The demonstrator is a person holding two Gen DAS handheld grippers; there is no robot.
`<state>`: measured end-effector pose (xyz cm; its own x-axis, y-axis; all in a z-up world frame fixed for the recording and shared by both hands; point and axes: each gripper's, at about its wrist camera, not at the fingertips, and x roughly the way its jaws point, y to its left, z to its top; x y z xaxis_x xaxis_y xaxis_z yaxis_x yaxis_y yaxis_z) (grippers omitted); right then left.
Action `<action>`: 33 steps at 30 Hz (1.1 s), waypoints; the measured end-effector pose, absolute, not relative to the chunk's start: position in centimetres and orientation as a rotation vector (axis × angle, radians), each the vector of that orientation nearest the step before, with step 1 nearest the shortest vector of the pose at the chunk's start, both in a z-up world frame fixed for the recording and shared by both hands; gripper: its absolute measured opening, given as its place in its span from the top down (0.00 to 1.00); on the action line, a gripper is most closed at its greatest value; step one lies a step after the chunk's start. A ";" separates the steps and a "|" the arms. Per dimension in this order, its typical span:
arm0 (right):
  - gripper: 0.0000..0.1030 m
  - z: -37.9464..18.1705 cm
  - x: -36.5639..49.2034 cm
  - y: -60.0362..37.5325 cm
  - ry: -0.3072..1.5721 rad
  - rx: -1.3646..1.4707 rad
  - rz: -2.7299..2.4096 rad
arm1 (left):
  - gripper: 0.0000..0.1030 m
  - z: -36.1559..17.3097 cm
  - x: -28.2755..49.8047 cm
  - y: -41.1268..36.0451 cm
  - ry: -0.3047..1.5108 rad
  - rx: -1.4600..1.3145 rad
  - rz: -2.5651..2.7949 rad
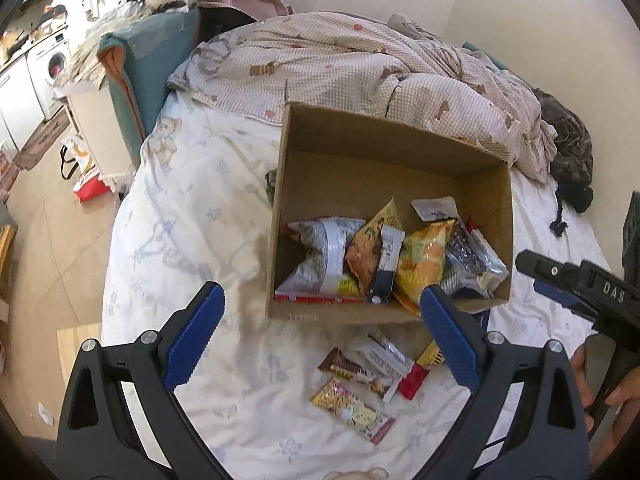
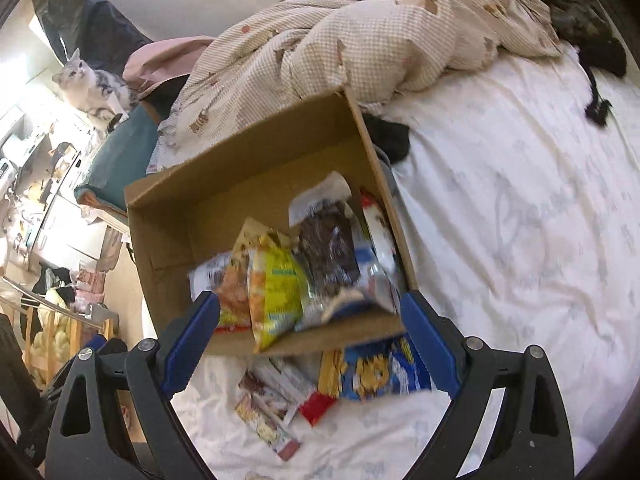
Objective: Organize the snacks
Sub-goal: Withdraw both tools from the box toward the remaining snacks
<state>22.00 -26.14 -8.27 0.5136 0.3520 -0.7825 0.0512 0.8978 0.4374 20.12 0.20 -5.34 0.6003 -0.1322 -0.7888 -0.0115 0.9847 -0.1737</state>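
A: Cardboard box [image 1: 384,152], on bed [image 1: 192,208]?
B: Holds snack packets [image 1: 424,264]; four more loose [image 1: 352,404] in front.
A: Grippers?
B: Left gripper [image 1: 322,336], right gripper [image 2: 310,344]: fingers apart, empty.

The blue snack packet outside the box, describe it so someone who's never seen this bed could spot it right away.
Find the open cardboard box on the white bedsheet. Just outside its near wall lies a small heap of loose snacks. The blue snack packet is the largest one there, bright blue with yellow print, beside a small red wrapper.
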 end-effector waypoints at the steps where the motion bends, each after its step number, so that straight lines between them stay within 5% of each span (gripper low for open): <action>1: 0.09 -8.4 21.5 -26.2 1.028 0.442 0.182 | 0.06 -5.4 19.9 0.3 0.927 -0.171 -0.070; 18: 0.09 -13.0 15.9 -30.2 1.174 0.625 0.071 | 0.06 -8.6 18.0 2.6 1.033 -0.293 0.001; 33: 0.09 -14.0 16.0 -31.7 1.192 0.678 0.032 | 0.12 -20.0 17.4 -5.2 1.391 -0.263 0.033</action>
<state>15.97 -31.70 -14.00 0.3936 0.3674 -0.8426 0.3217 0.8036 0.5007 17.45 -5.18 -20.01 0.1837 -0.1315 -0.9741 -0.1775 0.9703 -0.1645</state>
